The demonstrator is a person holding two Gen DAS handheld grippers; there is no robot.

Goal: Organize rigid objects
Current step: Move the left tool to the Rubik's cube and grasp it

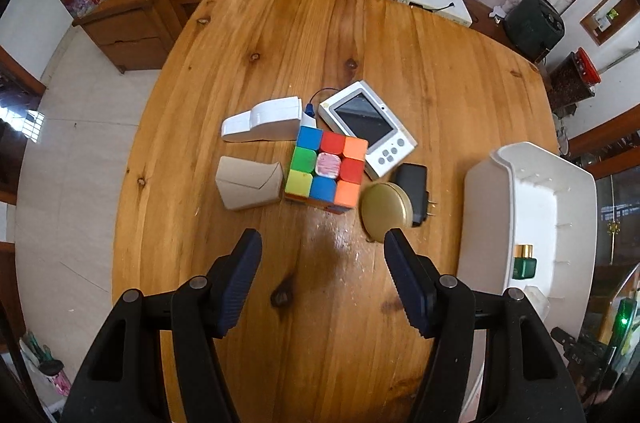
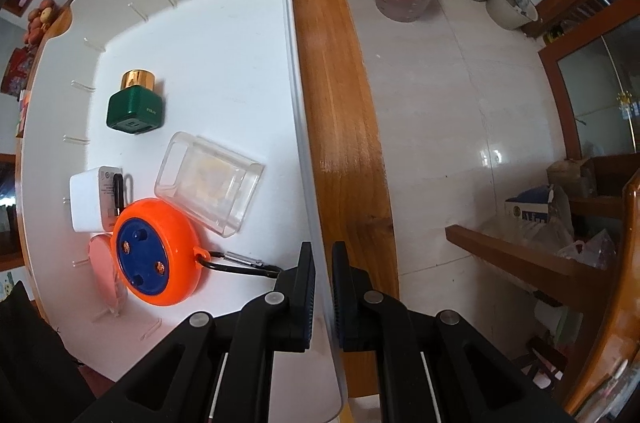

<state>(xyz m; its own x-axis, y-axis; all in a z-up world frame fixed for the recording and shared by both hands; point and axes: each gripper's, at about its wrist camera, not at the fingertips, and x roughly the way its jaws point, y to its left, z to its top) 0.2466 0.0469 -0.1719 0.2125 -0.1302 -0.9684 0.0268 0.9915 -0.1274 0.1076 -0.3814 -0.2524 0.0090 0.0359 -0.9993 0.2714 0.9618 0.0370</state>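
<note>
While the left gripper (image 1: 323, 255) is held over bare wood with its jaws apart and nothing between them, a cluster of loose items is seen just above it, near the middle of the left wrist view. A colour cube (image 1: 326, 169) sits at the centre of the cluster on the wooden table (image 1: 280, 35). A brown cardboard box (image 1: 249, 182) lies just left of the cube, and a white wedge-shaped device (image 1: 264, 120) lies above that. A small white screen device (image 1: 368, 127) touches the cube's upper right side. A round gold tin (image 1: 386, 209) and a black plug adapter (image 1: 414, 189) lie at the cube's lower right. A white plastic bin (image 1: 486, 207) stands at the right edge of that view.

In the right wrist view, the right gripper (image 2: 323, 265) is closed on the bin's side wall (image 2: 294, 63), one finger inside and one outside. Inside the bin, toward the left of the frame, are a green bottle with a gold cap (image 2: 135, 103), a clear plastic case (image 2: 210, 183), a white charger (image 2: 94, 199), an orange and blue round reel (image 2: 156, 251) with a black clip, and a pink disc (image 2: 103, 261).
</note>
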